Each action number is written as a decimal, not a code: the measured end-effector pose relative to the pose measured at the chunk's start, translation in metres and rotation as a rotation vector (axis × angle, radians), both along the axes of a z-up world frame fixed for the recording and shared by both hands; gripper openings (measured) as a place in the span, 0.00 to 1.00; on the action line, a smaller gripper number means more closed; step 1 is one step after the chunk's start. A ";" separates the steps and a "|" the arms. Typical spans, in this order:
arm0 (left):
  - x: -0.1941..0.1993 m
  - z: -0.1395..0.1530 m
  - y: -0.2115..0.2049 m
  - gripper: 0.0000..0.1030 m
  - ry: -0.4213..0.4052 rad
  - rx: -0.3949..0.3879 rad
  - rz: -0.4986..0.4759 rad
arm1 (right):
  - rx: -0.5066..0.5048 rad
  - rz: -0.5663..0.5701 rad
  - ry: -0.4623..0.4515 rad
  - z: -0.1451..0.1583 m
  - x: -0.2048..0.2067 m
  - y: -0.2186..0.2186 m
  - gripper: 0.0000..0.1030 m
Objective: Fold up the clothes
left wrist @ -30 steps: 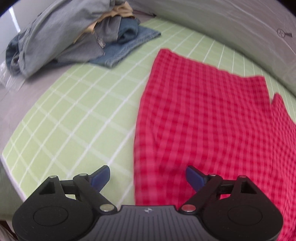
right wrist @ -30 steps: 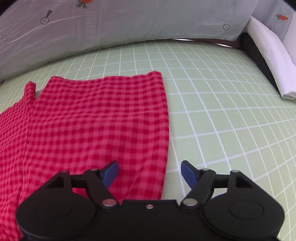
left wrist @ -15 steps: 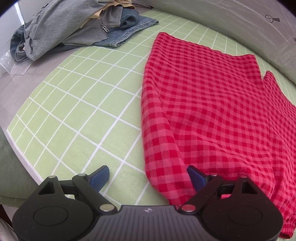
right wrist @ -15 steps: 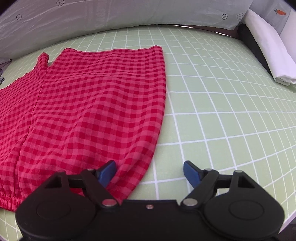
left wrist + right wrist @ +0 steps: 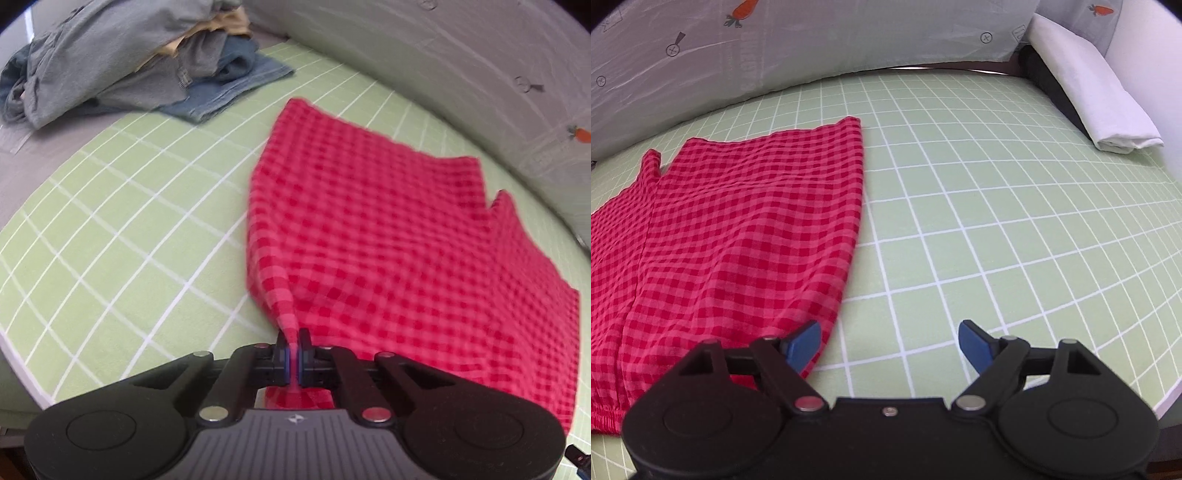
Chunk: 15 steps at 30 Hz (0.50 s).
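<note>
Left wrist view: the left gripper (image 5: 293, 360) has its blue-padded fingers (image 5: 282, 360) pressed together on a pinched corner of the red checked garment (image 5: 388, 258); the cloth rises in a narrow ridge into the closed jaws and spreads out beyond them over the green grid mat (image 5: 122, 236). The far hem of the garment lies flat near the grey printed sheet (image 5: 443, 66), which runs along the far edge of the mat. At upper left, a pile of clothes (image 5: 122, 62) in grey, blue denim and pale yellow rests partly on the mat and partly on the grey surface beside it, well apart from the red garment. A small pale emblem (image 5: 294, 419) is moulded on the gripper body; it cannot be read as a word.

Right wrist view: the right gripper (image 5: 890, 341) is held with its blue fingertips (image 5: 803, 341) spread wide and nothing between them. The left fingertip lies over the near right edge of the red checked garment (image 5: 746, 229); whether it touches the cloth cannot be told. The other fingertip is over bare green grid mat (image 5: 997, 221). A gathered elastic band shows at the garment's lower left edge. The grey printed sheet (image 5: 812, 44) carries orange carrot motifs and circled crosses; no legible writing. A folded white cloth (image 5: 1097, 99) lies at the far right corner
</note>
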State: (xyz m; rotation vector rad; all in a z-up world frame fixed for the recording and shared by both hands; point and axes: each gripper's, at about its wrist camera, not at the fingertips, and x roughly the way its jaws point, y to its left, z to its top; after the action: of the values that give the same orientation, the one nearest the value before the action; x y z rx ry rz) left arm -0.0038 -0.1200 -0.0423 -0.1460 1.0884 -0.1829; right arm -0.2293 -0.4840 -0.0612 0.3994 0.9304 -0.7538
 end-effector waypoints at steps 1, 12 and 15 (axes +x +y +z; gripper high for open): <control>0.000 0.005 -0.004 0.02 -0.017 -0.015 -0.014 | 0.002 -0.010 0.001 0.000 -0.003 -0.002 0.80; -0.032 0.033 -0.130 0.02 -0.070 -0.137 -0.309 | 0.014 -0.051 0.013 -0.005 -0.027 -0.029 0.80; -0.049 0.027 -0.173 0.02 -0.043 -0.164 -0.405 | 0.011 -0.052 0.022 -0.006 -0.037 -0.037 0.80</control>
State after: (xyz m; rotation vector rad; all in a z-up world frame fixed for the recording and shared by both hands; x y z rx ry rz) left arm -0.0523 -0.2932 -0.0149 -0.0659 1.0504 -0.6366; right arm -0.2662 -0.5208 -0.0672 0.4271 0.9482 -0.8017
